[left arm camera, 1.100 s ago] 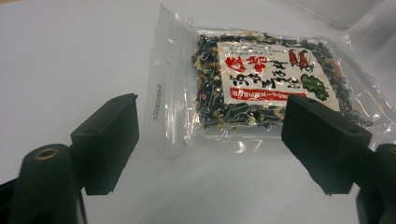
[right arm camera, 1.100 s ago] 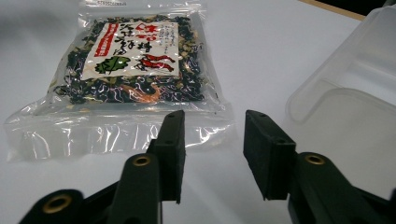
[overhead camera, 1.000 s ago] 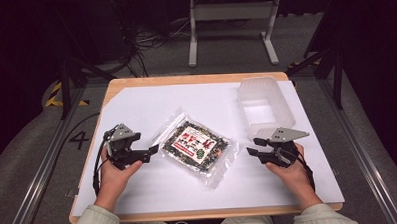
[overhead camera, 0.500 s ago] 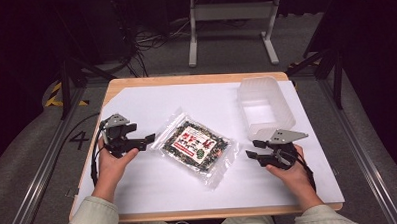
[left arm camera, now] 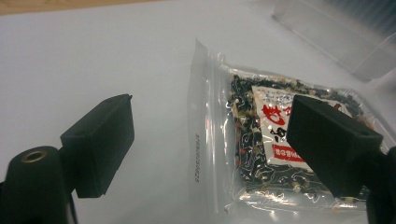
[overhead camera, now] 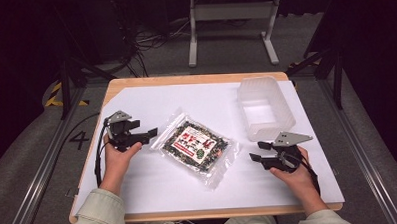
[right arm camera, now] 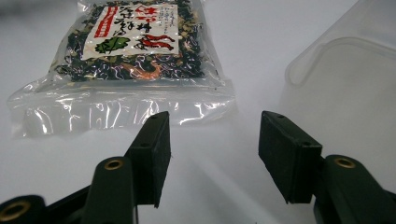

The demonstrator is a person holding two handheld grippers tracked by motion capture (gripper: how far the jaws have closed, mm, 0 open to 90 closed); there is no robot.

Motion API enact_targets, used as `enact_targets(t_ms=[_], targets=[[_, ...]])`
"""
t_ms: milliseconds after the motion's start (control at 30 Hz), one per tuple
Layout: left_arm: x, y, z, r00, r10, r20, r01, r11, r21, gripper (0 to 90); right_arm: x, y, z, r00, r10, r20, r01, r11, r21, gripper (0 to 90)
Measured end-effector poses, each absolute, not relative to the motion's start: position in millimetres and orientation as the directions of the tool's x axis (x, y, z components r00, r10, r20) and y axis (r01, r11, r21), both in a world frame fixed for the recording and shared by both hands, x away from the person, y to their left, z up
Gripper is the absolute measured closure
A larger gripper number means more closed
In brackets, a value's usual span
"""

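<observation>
A clear zip bag [overhead camera: 195, 146] of dark dried flakes with a red and white label lies flat in the middle of the white sheet. My left gripper [overhead camera: 152, 134] is open, its tips right at the bag's left edge. In the left gripper view the bag [left arm camera: 261, 144] lies between and beyond the spread jaws of that gripper [left arm camera: 210, 135], with nothing held. My right gripper [overhead camera: 255, 152] is open a short way off the bag's right corner. In the right gripper view the bag [right arm camera: 126, 51] lies ahead of the open right gripper [right arm camera: 215, 140].
A translucent plastic tub [overhead camera: 264, 108] stands upright at the back right of the sheet; its wall [right arm camera: 341, 88] is close by in the right gripper view. The white sheet [overhead camera: 154, 181] covers a wooden table [overhead camera: 185, 79]. Metal frame rails run along both sides.
My left gripper has moved up and right to the bag's left edge. The right gripper has shifted slightly toward the bag. The bag and tub have not moved.
</observation>
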State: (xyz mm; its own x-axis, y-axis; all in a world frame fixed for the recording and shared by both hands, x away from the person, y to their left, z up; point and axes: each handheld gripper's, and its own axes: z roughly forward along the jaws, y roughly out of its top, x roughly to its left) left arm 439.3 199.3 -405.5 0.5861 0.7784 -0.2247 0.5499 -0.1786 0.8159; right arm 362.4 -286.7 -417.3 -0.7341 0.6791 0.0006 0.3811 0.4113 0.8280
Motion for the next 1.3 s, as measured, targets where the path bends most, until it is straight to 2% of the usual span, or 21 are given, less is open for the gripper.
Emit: enact_targets(t_ms=[233,500,800,1033,1300], targets=[[447.2,194.0,-423.3,0.573,0.785,-0.235,0.579,-0.184,0.795,15.6,359.5,-288.9,-418.3,-0.731,0.682,-0.013,0.376,0.419,0.826,41.7],[448.2,187.7,-438.1,0.6,0.765,-0.235,0.597,-0.232,0.768,20.8,359.3,-287.4,-419.7,-0.737,0.675,-0.028,0.368,0.436,0.821,40.7],[449.2,181.6,-448.2,0.607,0.757,-0.243,0.633,-0.275,0.724,16.9,360.0,-285.1,-420.7,-0.747,0.665,-0.028,0.364,0.443,0.819,39.7],[447.6,178.2,-449.8,0.625,0.744,-0.235,0.639,-0.315,0.702,17.5,359.8,-284.2,-421.2,-0.752,0.658,-0.028,0.361,0.448,0.818,39.3],[445.2,179.0,-447.8,0.624,0.735,-0.265,0.667,-0.324,0.671,28.1,359.3,-283.6,-421.7,-0.757,0.653,-0.03,0.358,0.452,0.817,38.7]])
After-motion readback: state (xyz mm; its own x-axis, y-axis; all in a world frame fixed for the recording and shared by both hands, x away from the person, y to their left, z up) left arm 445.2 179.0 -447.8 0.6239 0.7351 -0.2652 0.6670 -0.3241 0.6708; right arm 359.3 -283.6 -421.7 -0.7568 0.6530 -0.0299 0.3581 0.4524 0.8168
